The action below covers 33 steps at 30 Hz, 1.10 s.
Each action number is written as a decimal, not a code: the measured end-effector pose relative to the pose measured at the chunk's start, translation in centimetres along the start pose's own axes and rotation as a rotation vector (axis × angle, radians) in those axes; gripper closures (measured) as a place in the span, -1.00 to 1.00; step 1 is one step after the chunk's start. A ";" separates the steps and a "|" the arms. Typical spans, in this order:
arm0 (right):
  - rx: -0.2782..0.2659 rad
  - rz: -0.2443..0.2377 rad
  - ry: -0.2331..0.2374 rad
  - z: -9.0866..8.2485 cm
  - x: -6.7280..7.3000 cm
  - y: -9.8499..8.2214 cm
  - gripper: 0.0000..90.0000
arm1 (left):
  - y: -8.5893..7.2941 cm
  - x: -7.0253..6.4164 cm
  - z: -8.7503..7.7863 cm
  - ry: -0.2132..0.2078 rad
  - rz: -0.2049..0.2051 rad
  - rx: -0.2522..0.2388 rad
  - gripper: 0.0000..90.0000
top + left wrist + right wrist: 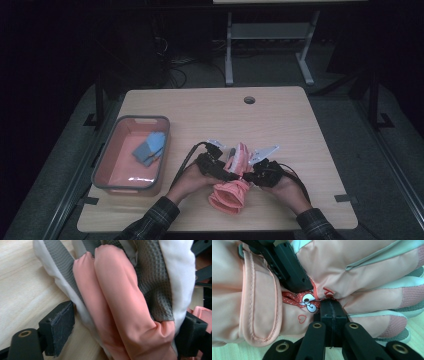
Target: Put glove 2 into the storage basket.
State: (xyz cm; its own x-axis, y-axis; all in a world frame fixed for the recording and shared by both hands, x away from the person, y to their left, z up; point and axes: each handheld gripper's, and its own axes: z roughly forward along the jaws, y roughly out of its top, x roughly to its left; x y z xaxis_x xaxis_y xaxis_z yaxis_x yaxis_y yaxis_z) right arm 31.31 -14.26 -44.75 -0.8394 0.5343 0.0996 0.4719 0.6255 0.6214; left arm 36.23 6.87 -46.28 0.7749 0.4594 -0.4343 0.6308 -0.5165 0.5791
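A pink padded glove point(231, 192) with grey-and-white palm patches lies near the table's front edge, cuff toward me. My left gripper point(226, 171) comes in from the left. In the left gripper view the glove's fingers point(117, 297) lie between the spread jaws of the left gripper point(130, 325); the right pad touches them, while the left pad point(60, 325) stands beside them with its face bare. My right gripper point(332, 305) is shut, its tips pinching puckered fabric on the glove's back point(367, 262) by a small cartoon print. One finger of the left gripper point(292, 272) rests on the glove just above.
A pink bin point(107, 165) with a grey rim stands at the table's left and holds a blue glove point(150, 147). A round cable hole point(249, 100) sits near the far edge. Dark floor, cables and a metal stand lie beyond the table.
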 end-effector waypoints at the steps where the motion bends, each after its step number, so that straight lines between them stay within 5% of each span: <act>1: 0.000 0.001 0.001 0.0 0.0 0.0 1.00 | 0.0 0.0 0.0 -0.010 -0.001 0.001 -0.64; 13: 0.001 0.003 -0.002 0.1 0.1 0.0 1.00 | 0.2 0.4 0.2 -0.105 -0.022 0.021 -0.24; 24: -0.026 0.006 0.011 -0.2 -0.2 -0.4 0.99 | 0.3 0.1 -0.3 -0.099 -0.012 0.021 0.21; 33: -0.094 0.060 0.012 -3.4 -0.8 -2.2 0.57 | 0.4 0.1 -0.7 -0.098 -0.005 0.016 0.28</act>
State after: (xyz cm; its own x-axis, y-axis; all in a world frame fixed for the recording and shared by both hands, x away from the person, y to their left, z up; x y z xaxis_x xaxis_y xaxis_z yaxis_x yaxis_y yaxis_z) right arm 30.03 -17.96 -43.56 -0.8141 0.5616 0.1479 0.4941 0.5361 0.6845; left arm 36.49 7.17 -45.61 0.7713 0.3895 -0.5034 0.6349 -0.5262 0.5656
